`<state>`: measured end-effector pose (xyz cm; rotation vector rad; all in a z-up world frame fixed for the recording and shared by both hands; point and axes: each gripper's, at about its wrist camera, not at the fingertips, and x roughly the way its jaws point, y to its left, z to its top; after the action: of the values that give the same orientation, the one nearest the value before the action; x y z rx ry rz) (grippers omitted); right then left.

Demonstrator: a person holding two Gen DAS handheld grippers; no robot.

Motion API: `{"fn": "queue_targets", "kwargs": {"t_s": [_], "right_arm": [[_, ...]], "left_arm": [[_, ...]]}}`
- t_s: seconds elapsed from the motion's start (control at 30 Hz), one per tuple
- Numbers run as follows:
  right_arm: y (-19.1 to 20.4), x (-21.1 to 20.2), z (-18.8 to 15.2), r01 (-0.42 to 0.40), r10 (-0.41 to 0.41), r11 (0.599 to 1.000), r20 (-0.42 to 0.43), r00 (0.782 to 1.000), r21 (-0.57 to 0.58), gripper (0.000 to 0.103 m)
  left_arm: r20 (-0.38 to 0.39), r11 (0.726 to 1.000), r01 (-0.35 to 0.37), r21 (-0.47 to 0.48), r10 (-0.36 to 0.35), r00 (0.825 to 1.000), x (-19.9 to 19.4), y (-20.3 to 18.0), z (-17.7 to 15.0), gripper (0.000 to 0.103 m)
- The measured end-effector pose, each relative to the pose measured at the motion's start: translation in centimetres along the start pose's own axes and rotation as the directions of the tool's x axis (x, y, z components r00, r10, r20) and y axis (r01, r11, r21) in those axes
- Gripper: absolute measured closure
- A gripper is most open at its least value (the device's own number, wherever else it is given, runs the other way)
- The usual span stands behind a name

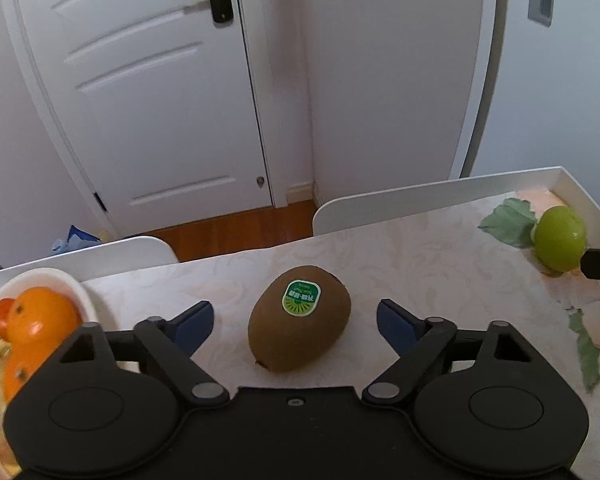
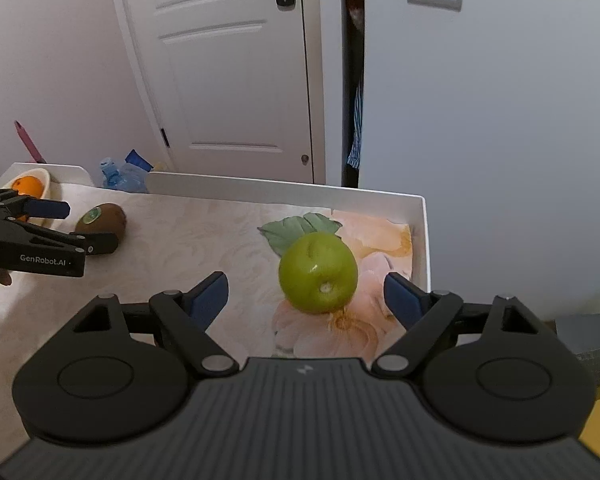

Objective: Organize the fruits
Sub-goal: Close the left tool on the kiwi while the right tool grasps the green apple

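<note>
Item 1: kiwi (image 1: 299, 319), brown, green sticker on top. It lies on the worktop (image 1: 420, 248) near the far edge, toward the left end. My left tool (image 1: 294, 318) has its blue pads standing apart on either side of the fruit, with clear gaps on both sides; nothing is clamped.

Item 2: green apple (image 2: 318, 273), stem end facing me. It lies on the flower-print cloth toward the far right corner of the worktop, just beside a printed green leaf. My right tool (image 2: 305, 294) has its pads spread apart, the apple between and slightly ahead of them, untouched.

Item 3: white bowl (image 1: 82, 292), at the far left corner of the worktop. It holds oranges (image 1: 36, 320) and some paler fruit I cannot identify at the picture's edge. The bowl is just beside my left tool's outer finger.

Item 4: raised white rim (image 2: 426, 232), running along the far and right edges of the worktop.

Item 5: white door (image 1: 152, 100) with black handle, behind the worktop; wooden floor (image 1: 236, 228) below it.

Kiwi and apple lie well apart.
</note>
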<state>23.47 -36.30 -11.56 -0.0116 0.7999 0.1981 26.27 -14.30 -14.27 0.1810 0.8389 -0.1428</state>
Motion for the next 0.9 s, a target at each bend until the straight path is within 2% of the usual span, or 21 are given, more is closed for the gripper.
{"fn": "queue_targets", "kwargs": {"t_s": [0.13, 0.2, 0.3, 0.73, 0.9], "right_arm": [[0.0, 0.9, 0.1, 0.006, -0.006, 1.0, -0.011, 1.0, 0.007, 0.003], [0.0, 1.4, 0.2, 0.005, -0.005, 1.0, -0.02, 1.0, 0.011, 0.006], [0.2, 2.0, 0.3, 0.006, -0.006, 1.0, -0.031, 1.0, 0.01, 0.009], [0.2, 3.7, 0.4, 0.037, -0.038, 0.999, -0.057, 0.998, -0.01, 0.019], [-0.1, 4.1, 0.5, 0.043, -0.043, 0.999, -0.061, 0.997, -0.011, 0.027]], "left_arm": [[-0.029, 0.999, 0.028, 0.019, -0.028, 0.999, 1.1, 0.2, 0.1, 0.027], [-0.04, 0.999, 0.039, 0.022, -0.038, 0.998, 1.4, 0.3, 0.0, 0.034], [-0.041, 0.998, 0.065, 0.012, -0.065, 0.997, 1.4, 0.8, -0.1, 0.04], [-0.016, 0.998, 0.06, 0.012, -0.06, 0.998, 1.0, 0.8, -0.4, 0.046], [-0.015, 0.998, 0.061, -0.006, -0.061, 0.998, 0.5, 0.8, -0.7, 0.046]]}}
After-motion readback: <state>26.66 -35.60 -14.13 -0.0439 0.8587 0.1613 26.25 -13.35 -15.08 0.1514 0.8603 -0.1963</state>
